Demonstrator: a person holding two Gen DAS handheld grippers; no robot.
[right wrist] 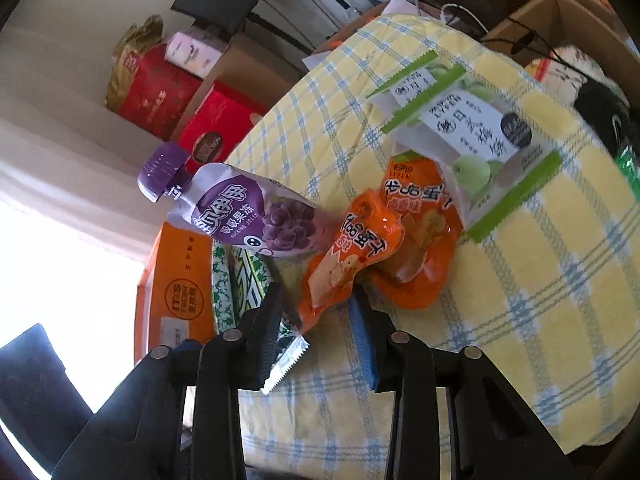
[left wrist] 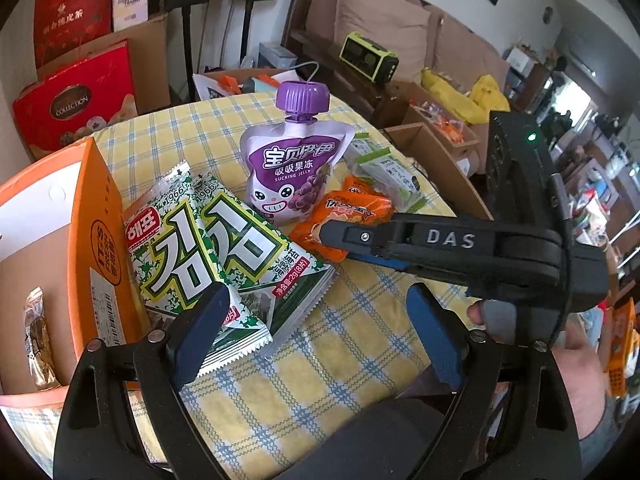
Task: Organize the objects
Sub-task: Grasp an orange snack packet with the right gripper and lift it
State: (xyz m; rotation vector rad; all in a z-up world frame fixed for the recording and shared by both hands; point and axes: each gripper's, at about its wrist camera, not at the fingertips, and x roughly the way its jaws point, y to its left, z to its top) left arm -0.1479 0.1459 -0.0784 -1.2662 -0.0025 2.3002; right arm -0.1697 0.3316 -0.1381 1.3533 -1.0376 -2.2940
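Note:
On the yellow checked tablecloth (left wrist: 320,360) lie two green seaweed packets (left wrist: 208,248), a purple jelly pouch (left wrist: 290,172), orange snack packets (left wrist: 352,216) and green-and-white packets (left wrist: 384,168). My left gripper (left wrist: 316,332) is open and empty, its left finger over the seaweed packets. My right gripper (right wrist: 320,328) is open, its fingers on either side of an orange snack packet (right wrist: 344,264); it shows from the side in the left wrist view (left wrist: 332,236). A second orange packet (right wrist: 416,220) and the jelly pouch (right wrist: 248,216) lie beyond.
An open orange box (left wrist: 80,240) stands at the left with a wrapped item inside. Red gift boxes (left wrist: 76,100) and cardboard boxes (left wrist: 436,144) surround the table. A green-and-white packet (right wrist: 472,136) lies farther on the cloth.

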